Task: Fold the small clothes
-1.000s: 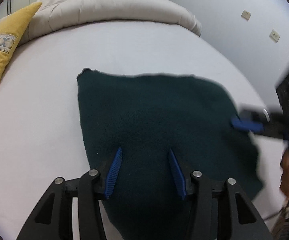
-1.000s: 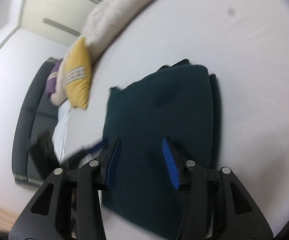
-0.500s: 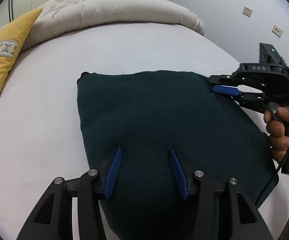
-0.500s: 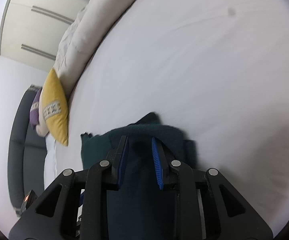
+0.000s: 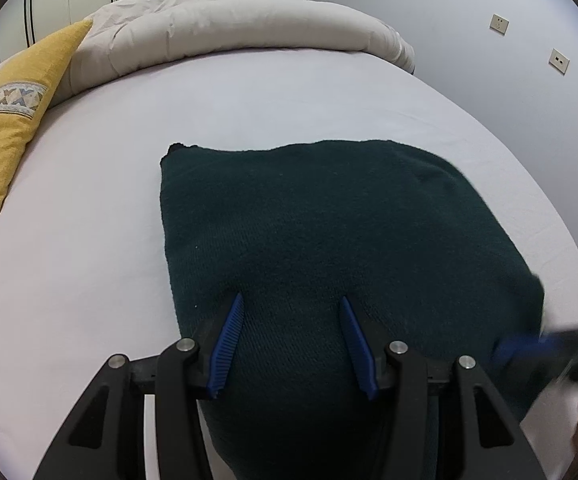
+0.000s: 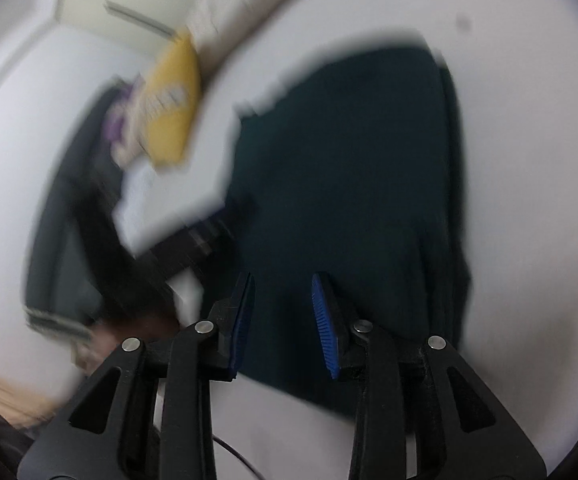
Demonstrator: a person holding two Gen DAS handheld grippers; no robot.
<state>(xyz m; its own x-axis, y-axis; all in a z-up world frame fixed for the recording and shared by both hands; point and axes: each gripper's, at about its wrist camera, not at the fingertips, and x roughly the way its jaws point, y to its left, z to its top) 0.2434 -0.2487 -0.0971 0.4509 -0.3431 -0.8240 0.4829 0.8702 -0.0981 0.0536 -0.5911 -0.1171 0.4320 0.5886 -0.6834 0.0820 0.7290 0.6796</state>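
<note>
Garment: dark green knit garment (image 5: pixel 329 240) lay folded into a rough rectangle on the white bed sheet (image 5: pixel 89 220), well short of the rolled duvet (image 5: pixel 249 28) and to the right of the yellow pillow (image 5: pixel 13 116).

Change: half a second earlier the right gripper (image 6: pixel 283 312) had sat narrowed at the garment's far right corner; now it had swung back to the near right edge, its view smeared by motion, with its jaws wider apart.

Unchanged: garment's outline matched the earlier frames, with a slightly rounder far right corner.

Meaning for the task: the far corner seemed to have been tidied and let go, so this fold looked close to finished; a further fold or a final smoothing was probably what remained.

Left gripper: left gripper (image 5: pixel 291 336) hovered low over the garment's near edge, pointing toward the duvet, jaws well open and empty, cloth showing between its blue pads (image 5: pixel 229 336).

Right gripper: seen blurred from the left wrist at the garment's near right corner; from its own camera, jaws were parted with only cloth below, nothing gripped.

Right-hand layers: a second fabric edge showed beside the garment's right side.
</note>
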